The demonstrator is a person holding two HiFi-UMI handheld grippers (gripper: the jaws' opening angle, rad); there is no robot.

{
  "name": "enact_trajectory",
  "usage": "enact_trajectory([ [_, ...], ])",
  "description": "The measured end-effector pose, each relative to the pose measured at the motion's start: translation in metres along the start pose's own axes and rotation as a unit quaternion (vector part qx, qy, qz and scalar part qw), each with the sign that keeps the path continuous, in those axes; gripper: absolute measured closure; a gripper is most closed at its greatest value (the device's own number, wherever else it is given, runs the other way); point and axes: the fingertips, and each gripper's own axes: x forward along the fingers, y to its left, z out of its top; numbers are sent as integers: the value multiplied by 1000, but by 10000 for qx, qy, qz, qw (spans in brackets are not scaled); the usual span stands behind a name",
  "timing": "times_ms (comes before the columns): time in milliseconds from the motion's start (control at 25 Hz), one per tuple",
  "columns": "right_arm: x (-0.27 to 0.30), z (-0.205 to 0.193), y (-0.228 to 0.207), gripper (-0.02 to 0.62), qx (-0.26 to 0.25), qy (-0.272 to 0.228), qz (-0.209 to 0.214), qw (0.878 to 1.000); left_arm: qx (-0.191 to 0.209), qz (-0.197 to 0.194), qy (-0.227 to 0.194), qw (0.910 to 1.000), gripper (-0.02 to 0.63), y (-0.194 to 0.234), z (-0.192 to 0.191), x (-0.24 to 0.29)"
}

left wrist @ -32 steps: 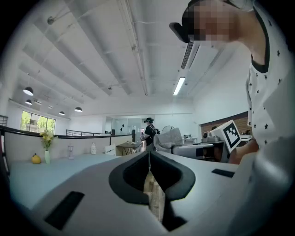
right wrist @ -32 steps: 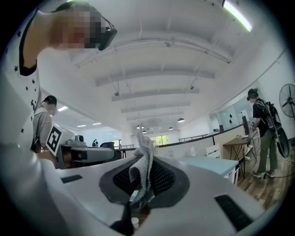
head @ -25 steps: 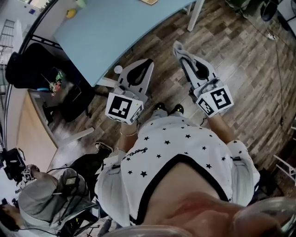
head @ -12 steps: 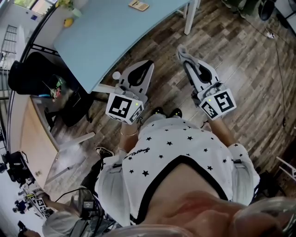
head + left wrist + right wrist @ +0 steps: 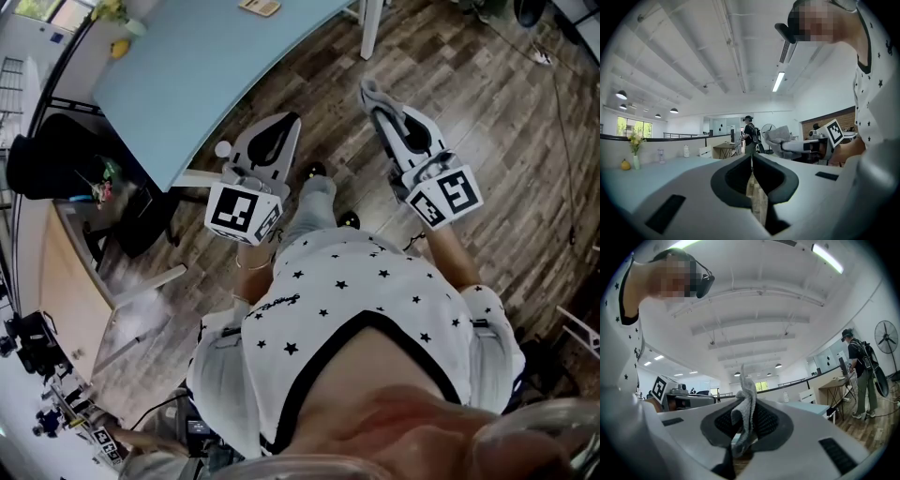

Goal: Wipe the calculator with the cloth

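The right gripper has its 2 jaws clamped on a grey cloth, which stands up in a crumpled fold out of the dark pads. The left gripper has its jaws pressed together with nothing between them.

The only print is on the grippers' cubes: a black-and-white square marker on the left one and another on the right one. The person's white shirt carries small black stars.

In the head view both grippers are held out in front of the torso, side by side and well apart, pointing toward the top of the frame. They sit over the wooden floor, the left one at centre left, the right one at upper right. The right forearm runs back to the shirt.

A light blue table fills the upper left. One small flat tan object lies on it at the top edge, too small to confirm as the calculator.
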Motion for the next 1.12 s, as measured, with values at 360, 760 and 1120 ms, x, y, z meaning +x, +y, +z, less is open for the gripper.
enact_trajectory([
  [360, 47, -2, -35, 549, -109, 46, -116, 9999, 11, 72, -137, 9999, 571, 56, -8, 39],
  [760, 141, -9, -81, 549, 21, 283, -99, 9995, -26, -5, -187, 9998, 571, 133, -6, 95],
  [1120, 231, -22, -108, 551, 101, 541, -90, 9984, -172, 160, -216, 9995, 571, 217, -8, 118],
])
